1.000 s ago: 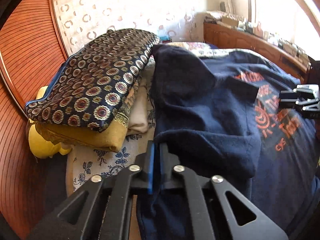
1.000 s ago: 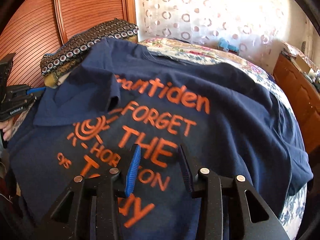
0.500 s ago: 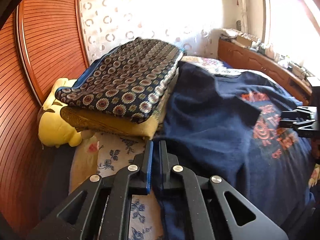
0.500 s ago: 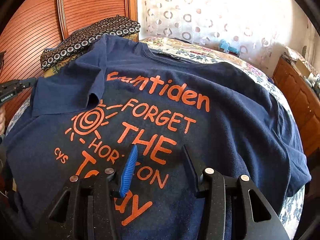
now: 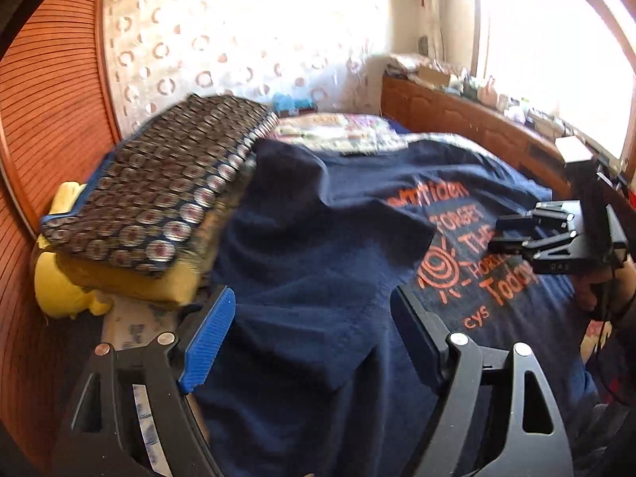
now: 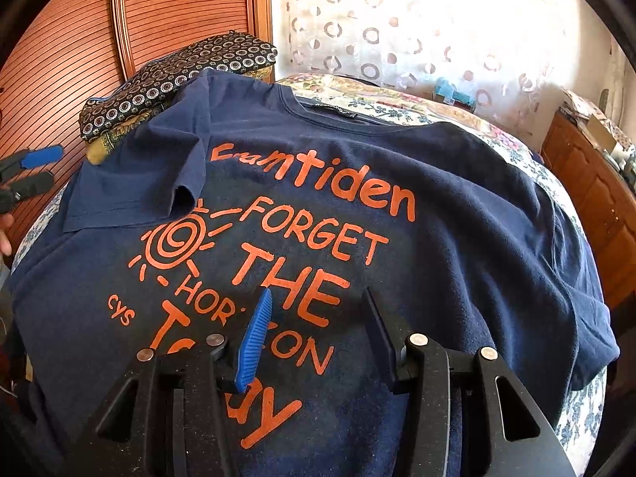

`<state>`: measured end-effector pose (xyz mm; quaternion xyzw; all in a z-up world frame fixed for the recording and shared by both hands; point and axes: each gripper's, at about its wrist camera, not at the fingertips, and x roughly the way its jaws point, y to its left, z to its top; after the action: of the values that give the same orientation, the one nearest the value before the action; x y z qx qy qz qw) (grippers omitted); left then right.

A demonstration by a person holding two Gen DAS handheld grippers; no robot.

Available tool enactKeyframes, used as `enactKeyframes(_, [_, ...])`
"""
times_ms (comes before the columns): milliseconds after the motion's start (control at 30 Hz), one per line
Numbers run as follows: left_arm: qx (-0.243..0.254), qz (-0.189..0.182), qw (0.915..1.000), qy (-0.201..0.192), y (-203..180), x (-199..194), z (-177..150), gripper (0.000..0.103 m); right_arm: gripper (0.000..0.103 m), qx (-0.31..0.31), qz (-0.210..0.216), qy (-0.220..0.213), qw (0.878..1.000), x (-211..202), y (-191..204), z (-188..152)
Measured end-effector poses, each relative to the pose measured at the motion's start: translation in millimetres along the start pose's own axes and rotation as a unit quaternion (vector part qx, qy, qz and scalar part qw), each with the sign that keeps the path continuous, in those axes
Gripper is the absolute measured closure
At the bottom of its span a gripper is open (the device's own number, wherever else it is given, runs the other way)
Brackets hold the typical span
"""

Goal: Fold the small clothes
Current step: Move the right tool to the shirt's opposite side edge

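- Currently, your left gripper (image 5: 308, 342) is opening; its jaws stand wide apart with navy cloth lying below the gap, and neither pad presses on it.
- Your right gripper (image 6: 314, 334) holds its jaws partly apart above the printed chest, gripping nothing; the blue pad (image 6: 254, 338) and the black finger show clear of the fabric.
- Your navy T-shirt (image 6: 437, 206) lies spread face up on the bed (image 6: 397, 107), orange lettering uppermost, collar at the far side.
- One sleeve (image 6: 139, 190) is folded inward on the left, its edge lying over the start of the top line of print and just beside the sun motif.
- A stack of folded cloths (image 5: 159, 198), the top one dark with a ringed pattern and a yellow one beneath, sits at the far left, touching the shirt's shoulder.
- A wooden slatted panel (image 6: 71, 59) stands behind the stack; a patterned curtain (image 6: 397, 20) hangs at the far side.
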<state>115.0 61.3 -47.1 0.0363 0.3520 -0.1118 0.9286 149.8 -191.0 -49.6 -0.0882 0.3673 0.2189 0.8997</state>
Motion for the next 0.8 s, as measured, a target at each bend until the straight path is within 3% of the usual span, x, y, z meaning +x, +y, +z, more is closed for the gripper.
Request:
enactKeyframes(533, [0.005, -0.009, 0.9959, 0.090, -23, 65, 9, 0.022, 0.053, -0.001, -0.001, 0.000, 1.000, 0, 0, 0])
enactKeyframes(800, [0.021, -0.005, 0.9959, 0.088, -29, 70, 6, 0.016, 0.053, -0.001, -0.001, 0.000, 1.000, 0, 1, 0])
